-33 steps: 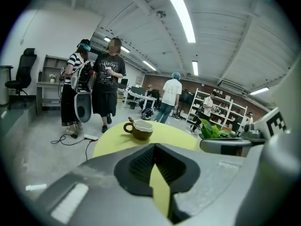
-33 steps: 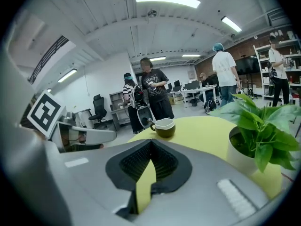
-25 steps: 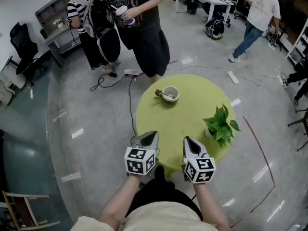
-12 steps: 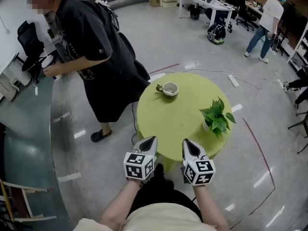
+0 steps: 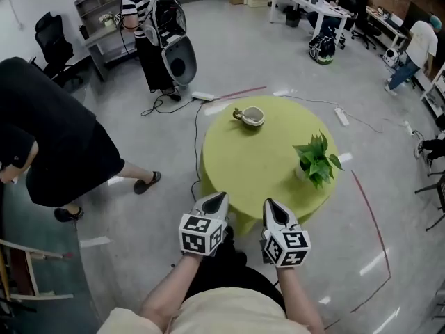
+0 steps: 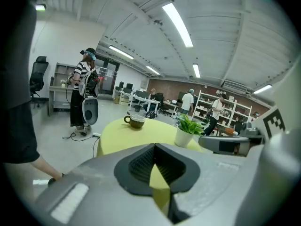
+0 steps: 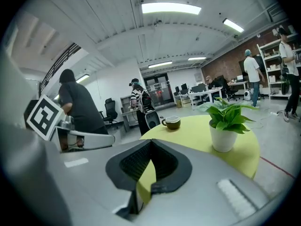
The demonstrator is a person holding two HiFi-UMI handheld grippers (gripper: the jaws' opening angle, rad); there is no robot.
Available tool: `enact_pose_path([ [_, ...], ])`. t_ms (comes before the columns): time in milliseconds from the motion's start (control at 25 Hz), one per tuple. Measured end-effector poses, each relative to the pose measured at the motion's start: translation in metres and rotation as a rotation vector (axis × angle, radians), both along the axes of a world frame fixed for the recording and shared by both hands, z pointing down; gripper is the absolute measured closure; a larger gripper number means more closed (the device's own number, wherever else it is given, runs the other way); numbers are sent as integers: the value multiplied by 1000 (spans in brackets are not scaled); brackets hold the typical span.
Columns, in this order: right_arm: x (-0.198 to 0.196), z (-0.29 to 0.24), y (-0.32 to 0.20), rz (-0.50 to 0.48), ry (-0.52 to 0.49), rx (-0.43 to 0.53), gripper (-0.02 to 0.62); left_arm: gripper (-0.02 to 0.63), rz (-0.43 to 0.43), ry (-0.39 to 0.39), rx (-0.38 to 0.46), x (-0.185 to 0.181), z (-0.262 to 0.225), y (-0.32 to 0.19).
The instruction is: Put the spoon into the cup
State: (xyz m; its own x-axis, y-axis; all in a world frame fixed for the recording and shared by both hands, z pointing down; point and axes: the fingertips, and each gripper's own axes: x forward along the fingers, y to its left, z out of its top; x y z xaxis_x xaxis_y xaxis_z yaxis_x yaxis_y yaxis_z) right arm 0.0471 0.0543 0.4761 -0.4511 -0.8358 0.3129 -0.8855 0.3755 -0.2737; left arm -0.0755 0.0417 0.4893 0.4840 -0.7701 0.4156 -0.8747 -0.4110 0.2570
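Yellow-green table (image 5: pixel 264 176) bears cup (image 5: pixel 252 116) and plant (image 5: pixel 316 160). I read left gripper (image 5: pixel 220 196) and right gripper (image 5: pixel 269 203) both clenched, empty; their cubes (image 5: pixel 201 232) carry square markers.

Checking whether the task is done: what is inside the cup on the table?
A spoon seems to rest inside the cup. Its bowl and the cup's bottom cannot be made out.

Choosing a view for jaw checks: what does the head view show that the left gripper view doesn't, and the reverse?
Head view only: the person's forearms, the red floor line, left gripper and right gripper side by side at the near edge of the table. Left gripper view only: its own jaws shut on nothing, ceiling lights, shelving. Both: that table, cup, potted plant, person in a striped shirt.
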Motion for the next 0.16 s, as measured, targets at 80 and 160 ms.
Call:
enact_pose_path([
  [80,0,1,4,-3,-1,-2,595,604,-3,2,-1,-1,1,3],
  [160,-1,3,7,-6,0,-5,595,604,-7,6,-2,-3,1,7],
])
